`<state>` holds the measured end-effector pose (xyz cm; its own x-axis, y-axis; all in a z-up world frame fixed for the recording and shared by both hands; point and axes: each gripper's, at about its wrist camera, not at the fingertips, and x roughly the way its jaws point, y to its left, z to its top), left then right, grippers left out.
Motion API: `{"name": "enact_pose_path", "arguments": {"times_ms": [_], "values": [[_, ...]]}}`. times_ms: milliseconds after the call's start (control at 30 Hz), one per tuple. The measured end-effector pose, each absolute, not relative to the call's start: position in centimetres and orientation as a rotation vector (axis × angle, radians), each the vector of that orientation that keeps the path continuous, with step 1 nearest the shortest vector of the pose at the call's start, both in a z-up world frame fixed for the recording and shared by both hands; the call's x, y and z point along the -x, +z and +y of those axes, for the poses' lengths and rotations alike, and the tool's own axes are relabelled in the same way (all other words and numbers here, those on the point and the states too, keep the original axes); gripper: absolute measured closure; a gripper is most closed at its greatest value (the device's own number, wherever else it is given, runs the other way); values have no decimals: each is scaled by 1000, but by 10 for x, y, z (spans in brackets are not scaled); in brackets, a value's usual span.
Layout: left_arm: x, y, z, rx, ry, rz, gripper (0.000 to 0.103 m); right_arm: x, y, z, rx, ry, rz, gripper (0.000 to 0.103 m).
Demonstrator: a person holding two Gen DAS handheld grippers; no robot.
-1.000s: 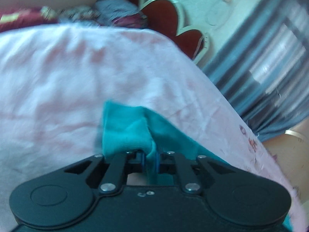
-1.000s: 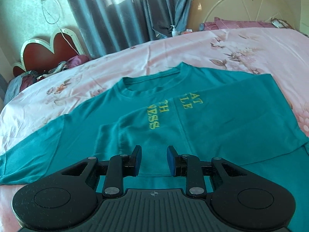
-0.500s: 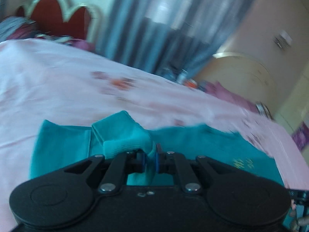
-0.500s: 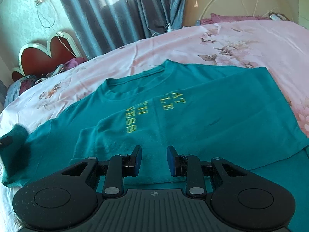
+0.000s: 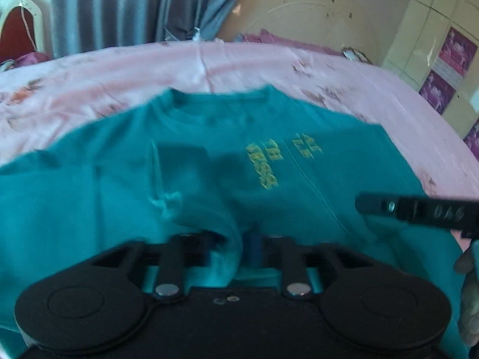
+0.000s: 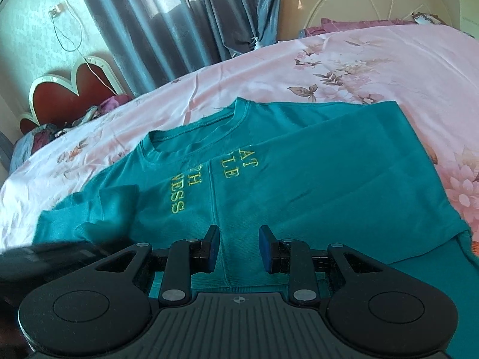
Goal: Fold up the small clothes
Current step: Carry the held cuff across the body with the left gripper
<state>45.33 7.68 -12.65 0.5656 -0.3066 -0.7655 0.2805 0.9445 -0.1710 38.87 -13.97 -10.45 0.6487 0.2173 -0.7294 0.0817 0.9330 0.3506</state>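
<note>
Pink floral bedsheet [image 6: 374, 68] covered the bed, grey curtains [image 6: 179, 15] and a round cream headboard [image 6: 359, 3] behind it. Teal sweatshirt [image 6: 299, 179] lay front-up across the sheet, neckline toward the curtains, yellow lettering [image 6: 215, 179] split by a fold line.

Progress, as I read it:
- Wearer-side fold on the right gripper's side looked done: that sleeve and side panel lay flat across the chest, edge cutting through the lettering.
- Other sleeve [image 5: 191, 209] was brought in over the body by the left gripper [image 5: 230, 251]. Its jaws had just been opening; cuff fabric was draped between them, pads no longer pinching it, so I judged it let go, mid-drop. Left-wrist view was blurred, so exact lay of the cuff was unclear.
- Right gripper [image 6: 236, 248] hovered over the lower middle of the shirt, jaws partly apart, nothing between the pads, shirt fabric only visible beneath.

Left to do, by my estimate: flatten the dropped sleeve, check both side folds were square, then fold hem up to collar. Hem edge was mostly hidden under the gripper bodies, couldn't tell its state. Roughly halfway.
</note>
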Motion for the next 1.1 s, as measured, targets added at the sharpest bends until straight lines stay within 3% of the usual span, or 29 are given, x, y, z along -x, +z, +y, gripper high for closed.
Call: {"name": "enact_pose_path", "arguments": {"times_ms": [67, 100, 133, 167, 200, 267, 367, 500, 567, 667, 700, 767, 800, 833, 967, 1033, 1100], "values": [[-445, -124, 73, 35, -374, 866, 21, -387, -102, -142, -399, 97, 865, 74], [-439, -121, 73, 34, -371, 842, 21, -387, -101, -142, -413, 103, 868, 67], [-432, -118, 77, 34, -371, 821, 21, -386, -100, -141, -427, 105, 863, 34], [-425, -115, 83, 38, -366, 807, 21, -384, -97, -140, -437, 109, 842, 19], [-418, -112, 92, 38, -346, 802, 24, -382, -94, -137, -443, 133, 815, 14], [-398, -104, 120, 37, -291, 779, 30, -383, -90, -125, -429, 171, 798, 15], [-367, -96, 172, 50, -199, 772, 35, -385, -82, -94, -363, 273, 776, 29], [-337, -103, 237, 101, -38, 824, 43, -388, -79, -37, -175, 371, 764, 31], [-335, -112, 260, 154, 11, 869, 52, -389, -80, -5, -40, 406, 752, 31], [-345, -119, 271, 167, 24, 880, 53, -386, -86, 44, 238, 458, 726, 36], [-348, -119, 272, 160, 22, 878, 53, -386, -91, 59, 336, 461, 727, 47], [-355, -119, 271, 143, 24, 874, 52, -389, -105, 78, 492, 439, 723, 59], [-359, -119, 268, 138, 23, 872, 54, -392, -110, 82, 529, 422, 722, 73], [-362, -119, 268, 133, 18, 872, 55, -395, -112, 82, 544, 394, 726, 98], [-360, -124, 269, 117, -2, 870, 64, -405, -92, 42, 342, 273, 695, 99], [-357, -124, 269, 112, -24, 864, 75, -399, -70, 5, 172, 195, 635, 99], [-357, -125, 267, 103, -53, 863, 92, -389, -64, -37, 46, 84, 607, 99]]}}
